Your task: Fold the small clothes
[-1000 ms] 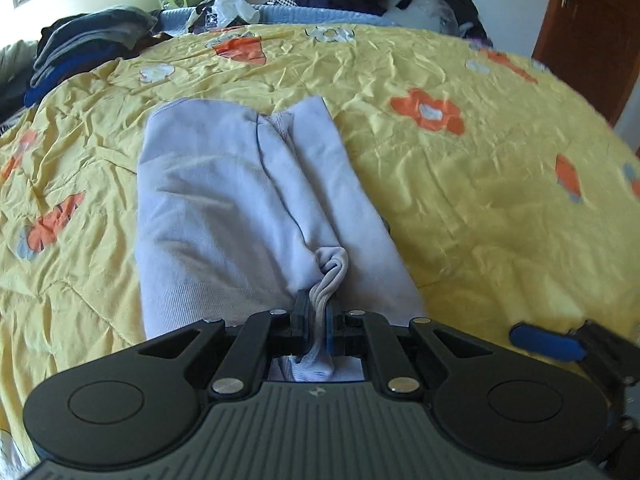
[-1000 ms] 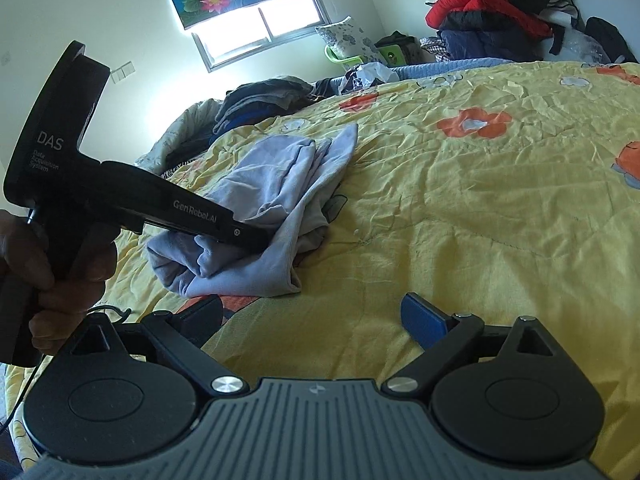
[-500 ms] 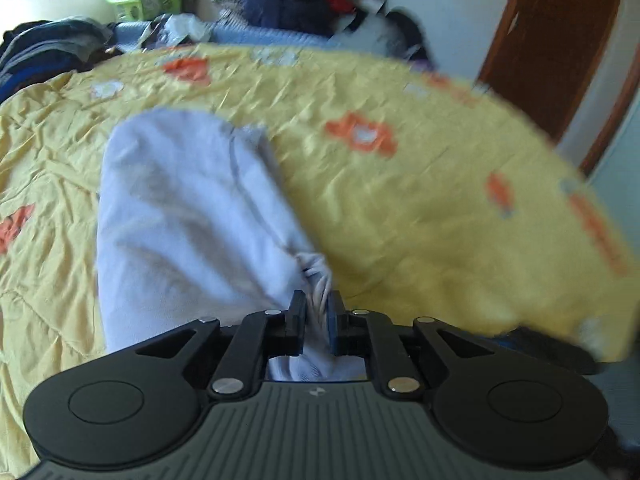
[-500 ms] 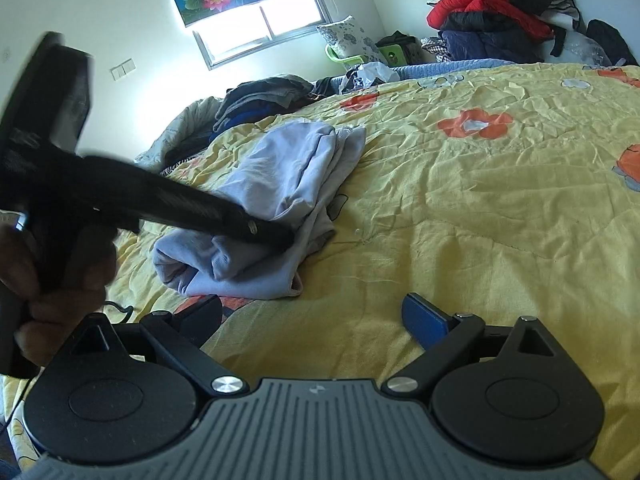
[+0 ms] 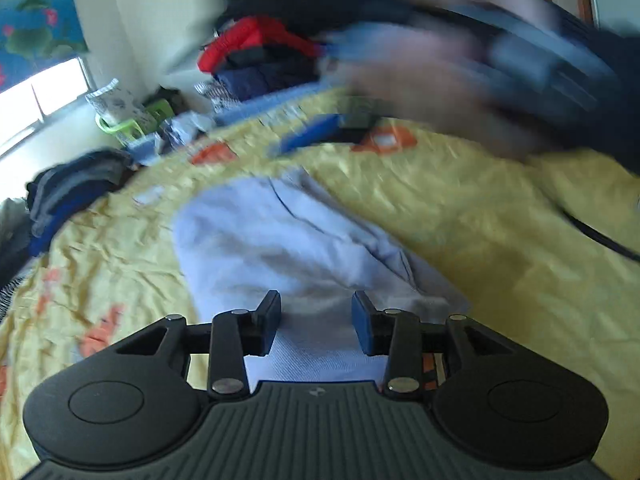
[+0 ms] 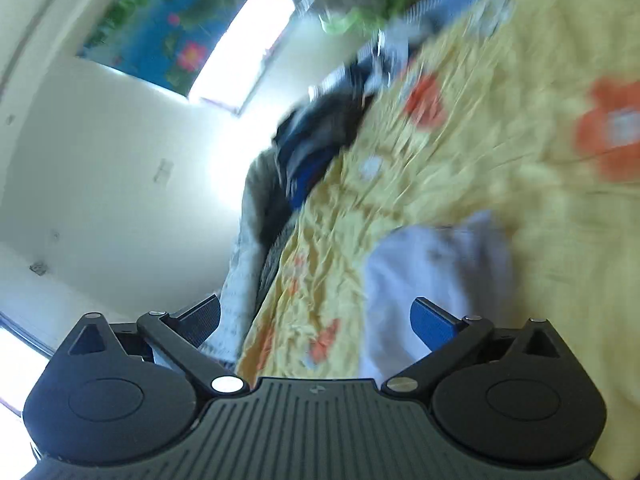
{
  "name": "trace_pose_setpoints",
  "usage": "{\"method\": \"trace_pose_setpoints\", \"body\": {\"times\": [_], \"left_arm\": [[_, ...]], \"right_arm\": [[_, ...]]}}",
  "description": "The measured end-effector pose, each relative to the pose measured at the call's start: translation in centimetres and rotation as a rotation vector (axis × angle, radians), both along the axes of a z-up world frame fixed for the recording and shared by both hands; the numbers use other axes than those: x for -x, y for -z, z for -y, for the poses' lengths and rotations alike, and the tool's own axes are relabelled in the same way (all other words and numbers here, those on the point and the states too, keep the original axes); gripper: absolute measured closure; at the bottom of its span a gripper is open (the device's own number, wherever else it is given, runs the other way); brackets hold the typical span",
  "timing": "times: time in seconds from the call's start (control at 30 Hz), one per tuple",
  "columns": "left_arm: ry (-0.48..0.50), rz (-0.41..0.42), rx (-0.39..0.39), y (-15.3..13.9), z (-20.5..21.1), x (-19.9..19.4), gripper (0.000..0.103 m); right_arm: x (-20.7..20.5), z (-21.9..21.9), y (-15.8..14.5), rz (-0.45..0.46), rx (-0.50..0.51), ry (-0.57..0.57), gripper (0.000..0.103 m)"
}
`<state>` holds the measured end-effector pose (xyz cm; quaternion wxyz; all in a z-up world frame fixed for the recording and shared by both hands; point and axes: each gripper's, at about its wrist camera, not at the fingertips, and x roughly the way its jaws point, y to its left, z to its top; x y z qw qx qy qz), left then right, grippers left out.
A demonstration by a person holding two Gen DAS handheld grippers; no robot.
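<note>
A pale lavender garment lies folded lengthwise on the yellow flowered bedspread. My left gripper is open and empty, just above the garment's near end. In the left wrist view the right gripper is a blurred shape with a blue pad above the bed's far side, held by a blurred hand. In the right wrist view, tilted and blurred, my right gripper is open and empty, with the garment under its right finger.
Piles of dark clothes sit at the bed's left edge, and red and navy clothes at the back. A green basket stands by the window. A black cable crosses the bedspread at right.
My left gripper has opened and let go of the garment's end, and the garment now lies flat. The right gripper has swung up and over the bed, tilting sharply.
</note>
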<state>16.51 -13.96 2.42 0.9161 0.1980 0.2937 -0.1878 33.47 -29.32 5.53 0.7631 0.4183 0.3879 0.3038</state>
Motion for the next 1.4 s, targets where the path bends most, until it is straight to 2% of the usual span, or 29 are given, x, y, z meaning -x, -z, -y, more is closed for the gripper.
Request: {"method": "trace_pose_setpoints", "body": {"times": [0.07,0.13,0.17,0.2,0.27,0.37,0.43,0.53,0.63,0.73,0.83,0.87,0.9,1.0,1.1,1.17,1.2,1.3,1.37,1.4], "left_arm": [[-0.002,-0.009,0.005,0.8,0.2,-0.2,0.064],[-0.014,-0.029,0.04,1.2,-0.1,-0.2,0.065],[-0.021,-0.051,0.08,1.2,-0.4,-0.4,0.065],[-0.029,-0.081,0.125,1.2,-0.6,-0.7,0.066],[-0.035,-0.11,0.19,1.5,-1.0,-1.3,0.066],[-0.039,-0.089,0.207,2.2,-0.8,-1.7,0.066],[-0.043,-0.081,0.22,1.7,-1.2,-1.5,0.065],[-0.06,-0.026,0.284,-0.4,-3.5,0.8,0.064],[-0.062,0.021,0.263,-1.2,-5.9,3.0,0.062],[-0.044,-0.002,0.203,-0.6,-5.8,2.9,0.062],[-0.003,-0.035,0.175,0.3,-5.3,2.6,0.063],[0.006,-0.042,0.152,0.8,-5.2,2.9,0.063],[0.007,-0.034,0.138,1.2,-5.1,3.1,0.062],[-0.007,-0.05,0.176,1.6,-5.3,2.5,0.062],[-0.043,-0.071,0.24,1.5,-5.7,2.1,0.061],[-0.098,-0.127,0.329,0.3,-7.1,1.9,0.061],[-0.135,-0.17,0.416,-0.6,-8.5,1.7,0.06],[-0.258,-0.284,0.724,-2.0,-13.8,0.3,0.053],[-0.32,-0.414,0.897,-1.1,-16.6,-2.5,0.05],[-0.342,-0.48,0.939,-0.3,-17.2,-4.1,0.05]], "right_arm": [[-4.1,-3.3,1.6,-0.101,0.003,-0.049,0.004],[-6.9,-5.7,3.7,-0.189,0.071,-0.074,0.004],[-7.8,-6.3,4.9,-0.244,0.115,-0.06,0.008],[-8.5,-6.2,6.1,-0.277,0.14,-0.044,0.019],[-8.8,-4.8,6.7,-0.267,0.104,0.008,0.026],[-8.7,-3.0,7.6,-0.29,0.044,0.061,0.029],[-8.0,-2.8,7.5,-0.284,0.063,0.068,0.033],[-4.7,-2.3,4.9,-0.209,0.073,0.032,0.021],[0.1,-1.6,2.5,-0.12,-0.011,-0.072,0.008],[4.1,-2.2,2.7,-0.148,-0.029,-0.154,0.007],[6.4,-2.9,4.7,-0.22,0.038,-0.183,0.006],[6.8,-2.6,5.7,-0.244,0.094,-0.154,0.011],[7.0,-2.0,6.7,-0.254,0.104,-0.124,0.026],[7.3,0.7,8.4,-0.312,-0.031,-0.056,0.031],[7.6,0.3,8.3,-0.268,-0.006,-0.065,0.032],[7.8,0.1,7.6,-0.269,0.017,-0.064,0.031],[8.0,0.4,6.9,-0.264,0.018,-0.058,0.025],[8.3,2.6,5.0,-0.17,0.009,-0.031,0.014],[7.2,4.4,4.4,-0.159,0.04,0.013,0.015],[6.3,5.0,4.4,-0.17,0.062,0.03,0.015]]}}
